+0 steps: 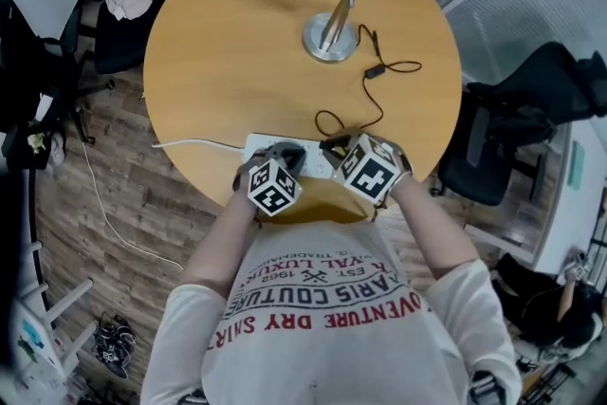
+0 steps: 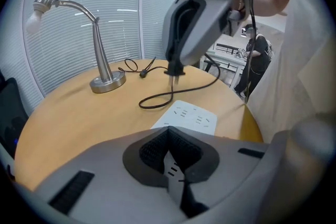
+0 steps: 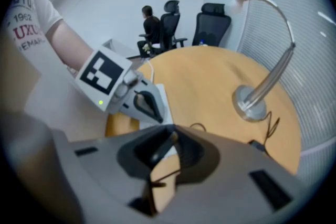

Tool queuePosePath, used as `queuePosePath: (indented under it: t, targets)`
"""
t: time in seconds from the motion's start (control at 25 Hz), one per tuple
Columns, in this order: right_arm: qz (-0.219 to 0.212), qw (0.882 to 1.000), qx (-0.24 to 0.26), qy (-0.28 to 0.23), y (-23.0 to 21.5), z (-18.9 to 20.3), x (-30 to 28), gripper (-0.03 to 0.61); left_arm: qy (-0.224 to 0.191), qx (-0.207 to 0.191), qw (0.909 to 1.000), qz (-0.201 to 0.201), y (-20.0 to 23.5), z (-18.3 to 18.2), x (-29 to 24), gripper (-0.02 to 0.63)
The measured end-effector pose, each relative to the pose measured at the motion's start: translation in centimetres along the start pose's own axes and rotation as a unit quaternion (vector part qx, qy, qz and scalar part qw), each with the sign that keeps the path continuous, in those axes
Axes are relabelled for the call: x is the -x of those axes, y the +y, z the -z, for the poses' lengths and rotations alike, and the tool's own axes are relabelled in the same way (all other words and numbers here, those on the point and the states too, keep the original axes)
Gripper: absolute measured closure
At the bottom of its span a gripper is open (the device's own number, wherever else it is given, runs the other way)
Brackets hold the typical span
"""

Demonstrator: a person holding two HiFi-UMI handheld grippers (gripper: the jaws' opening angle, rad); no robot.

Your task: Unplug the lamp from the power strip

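My right tool (image 3: 170,141) is clamped on the small dark plug (image 2: 173,77) of the thin black cord (image 2: 157,102). It holds the plug just above the far end of the flat white power strip (image 2: 189,115), and its prongs look clear of the sockets. My left tool (image 2: 168,135) has its jaws together, tips down on the strip's near end, which I judge pins it to the round wooden bench (image 2: 68,123). I should press there while drawing the plug straight up and away without twisting. Then I lay it on the bench beyond the strip, towards the silver gooseneck lamp (image 2: 100,55), leaving the cord slack so it cannot tug the lamp's base.
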State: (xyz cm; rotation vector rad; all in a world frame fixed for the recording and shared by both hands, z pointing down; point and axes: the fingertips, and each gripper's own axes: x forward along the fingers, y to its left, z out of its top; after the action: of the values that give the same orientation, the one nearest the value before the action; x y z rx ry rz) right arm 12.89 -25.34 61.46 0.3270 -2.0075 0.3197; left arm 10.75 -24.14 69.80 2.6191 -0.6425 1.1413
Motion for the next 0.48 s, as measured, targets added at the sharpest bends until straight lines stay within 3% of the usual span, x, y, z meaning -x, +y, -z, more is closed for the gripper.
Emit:
queuePosePath:
  t: [0.24, 0.48]
  targets:
    - [0.016, 1.000, -0.003, -0.005, -0.7, 0.1, 1.5, 0.506, 0.008, 0.020, 0.9998, 0.005, 0.0, 0.2, -0.3, 0.584]
    - [0.032, 0.997, -0.038, -0.054, 0.1, -0.3, 2.7, 0.506, 0.024, 0.089, 0.9954, 0.027, 0.2, 0.6, -0.1, 0.583]
